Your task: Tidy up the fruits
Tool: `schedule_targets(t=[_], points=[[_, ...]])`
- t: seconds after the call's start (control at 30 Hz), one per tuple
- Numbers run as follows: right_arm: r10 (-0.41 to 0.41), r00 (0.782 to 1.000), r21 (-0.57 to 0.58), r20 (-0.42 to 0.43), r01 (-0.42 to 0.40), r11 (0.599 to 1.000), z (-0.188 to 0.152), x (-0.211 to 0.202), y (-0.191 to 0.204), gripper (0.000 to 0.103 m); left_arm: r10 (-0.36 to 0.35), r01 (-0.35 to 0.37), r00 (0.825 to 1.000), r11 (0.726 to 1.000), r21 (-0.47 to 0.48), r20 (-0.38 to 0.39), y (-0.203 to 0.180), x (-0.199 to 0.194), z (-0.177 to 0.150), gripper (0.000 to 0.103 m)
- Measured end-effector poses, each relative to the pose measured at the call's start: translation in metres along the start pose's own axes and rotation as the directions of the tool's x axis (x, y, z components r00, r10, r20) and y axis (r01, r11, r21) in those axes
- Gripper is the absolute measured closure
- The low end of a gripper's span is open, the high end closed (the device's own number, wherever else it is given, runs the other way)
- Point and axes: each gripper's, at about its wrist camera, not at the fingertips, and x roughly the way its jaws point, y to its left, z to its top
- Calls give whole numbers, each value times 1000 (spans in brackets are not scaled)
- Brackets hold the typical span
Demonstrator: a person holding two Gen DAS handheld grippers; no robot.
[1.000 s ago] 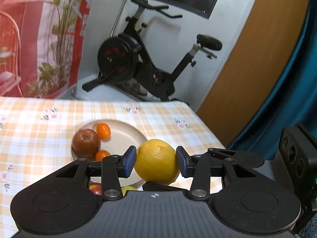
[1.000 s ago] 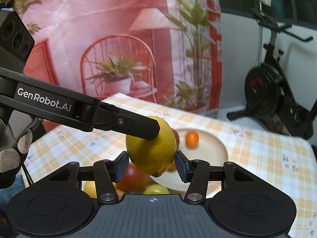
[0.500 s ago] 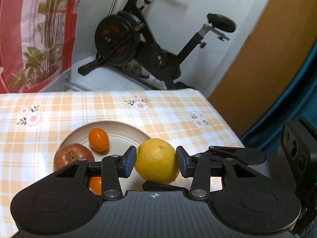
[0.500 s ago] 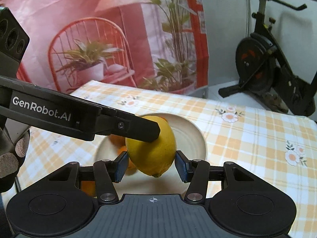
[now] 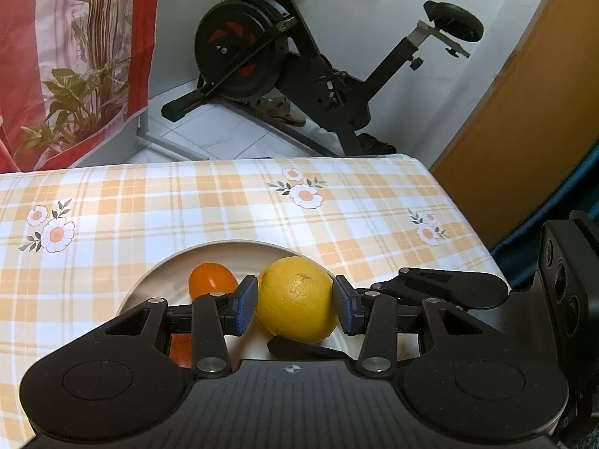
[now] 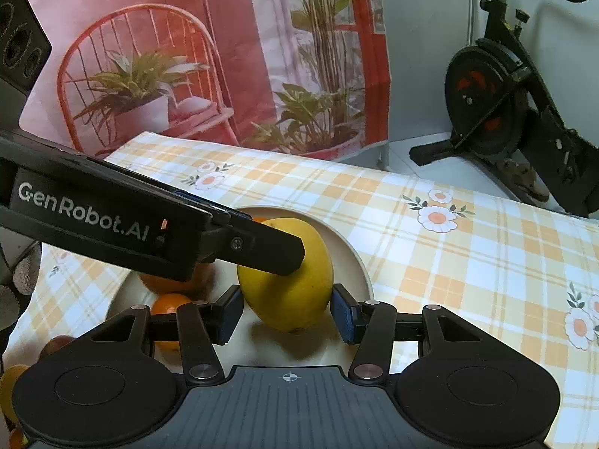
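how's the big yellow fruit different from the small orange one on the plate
The yellow fruit is much bigger than the orange fruit. It is yellow with a dimpled skin; the other is deep orange and glossy. It is clamped between both grippers' fingers; the other lies free on the plate. Both are roundish.

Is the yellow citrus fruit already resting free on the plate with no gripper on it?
No, the left gripper pads press both sides of the yellow citrus fruit above the plate.
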Motion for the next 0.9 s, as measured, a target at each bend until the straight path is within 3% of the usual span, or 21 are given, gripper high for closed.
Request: schedule_targets(t=[0.47,0.9], points=[[-37,999,-13,7,37,999,2,18,-1,56,27,-27,1000,999,-37,4,11,14,8,57],[-74,997,-2,33,74,997,-5,-6,-2,55,97,-94,994,994,-55,46,7,15,11,56]])
